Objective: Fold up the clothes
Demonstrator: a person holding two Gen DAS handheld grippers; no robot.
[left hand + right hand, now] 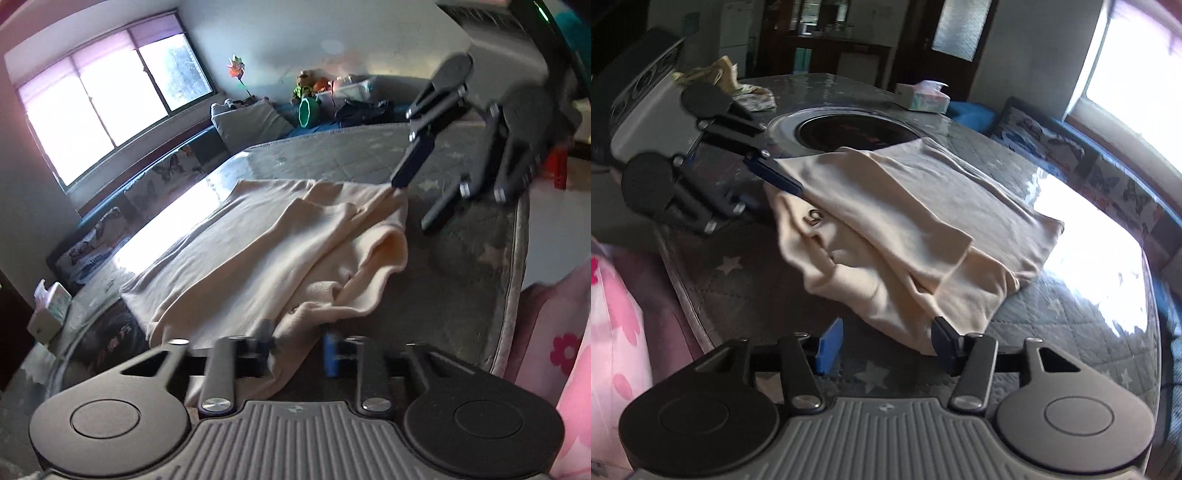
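Observation:
A cream garment (266, 251) (905, 221) lies partly folded on a grey star-quilted table (472, 258) (738, 288), with one layer turned over the body. My left gripper (297, 347) is at its near hem, the cloth bunched between the blurred blue fingers. In the right wrist view the left gripper (786, 188) shows one blue finger lying on the garment's edge beside a small dark logo; the other is hidden. My right gripper (888, 345) (417, 199) stands open at the opposite corner, where one finger touches the cloth and nothing sits between the pads.
A round black hob (849, 133) is set in the table's middle, partly under the garment. A tissue box (923, 98) (50, 310) and crumpled cloths (738, 85) sit near the far edges. A person's pink floral clothing (554, 350) borders the table; a butterfly-cushioned bench (1115, 184) runs under the window.

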